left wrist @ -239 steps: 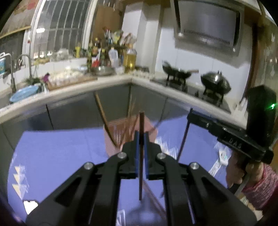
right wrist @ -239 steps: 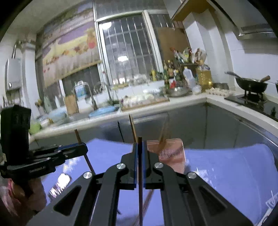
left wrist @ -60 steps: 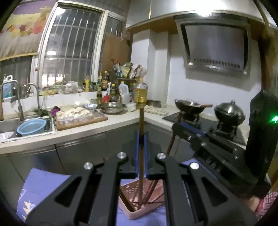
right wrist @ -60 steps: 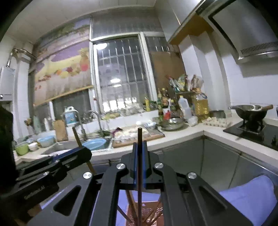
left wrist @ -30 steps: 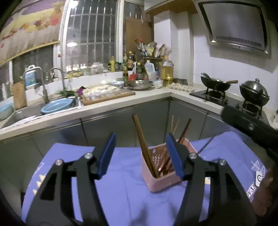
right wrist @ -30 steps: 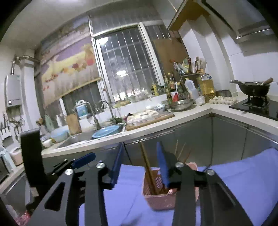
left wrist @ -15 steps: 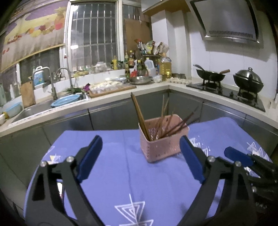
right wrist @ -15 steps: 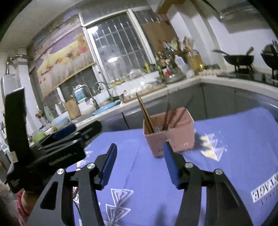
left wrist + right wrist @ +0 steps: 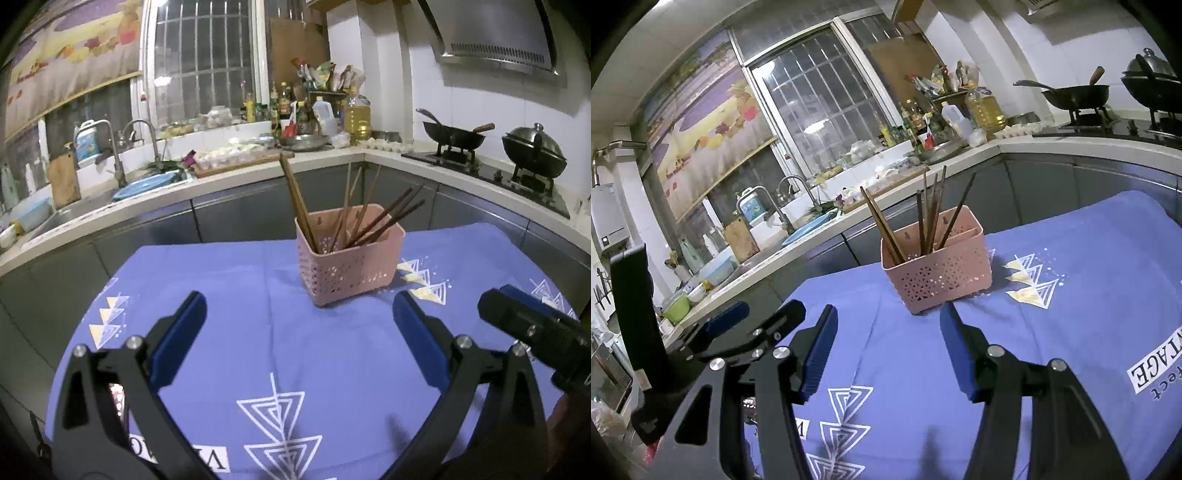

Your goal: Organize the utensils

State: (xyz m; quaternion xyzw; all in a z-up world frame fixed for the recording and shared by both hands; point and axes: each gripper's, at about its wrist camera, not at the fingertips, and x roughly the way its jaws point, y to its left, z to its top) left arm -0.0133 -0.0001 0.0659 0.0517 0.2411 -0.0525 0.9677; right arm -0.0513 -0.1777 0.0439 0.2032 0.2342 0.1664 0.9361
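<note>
1. left hand-held gripper (image 9: 295,325) has just been opening up, jaws spread wide, nothing between them.
2. right hand-held gripper (image 9: 886,332) is released too, its jaws stand apart and empty.
3. chopsticks (image 9: 354,214) all stand leaning in the pink basket (image 9: 351,266).
4. basket sits on the blue tablecloth (image 9: 229,280), just ahead of both grippers, not touching them.

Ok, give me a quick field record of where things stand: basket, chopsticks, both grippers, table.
basket: pink basket upright on the blue tablecloth
chopsticks: chopsticks all standing in the basket, leaning various ways
left gripper: left gripper open, jaws just widened, nothing between them
right gripper: right gripper open, jaws just opened a little, nothing between them
loose utensils on cloth: none visible
background: kitchen counter behind the table
</note>
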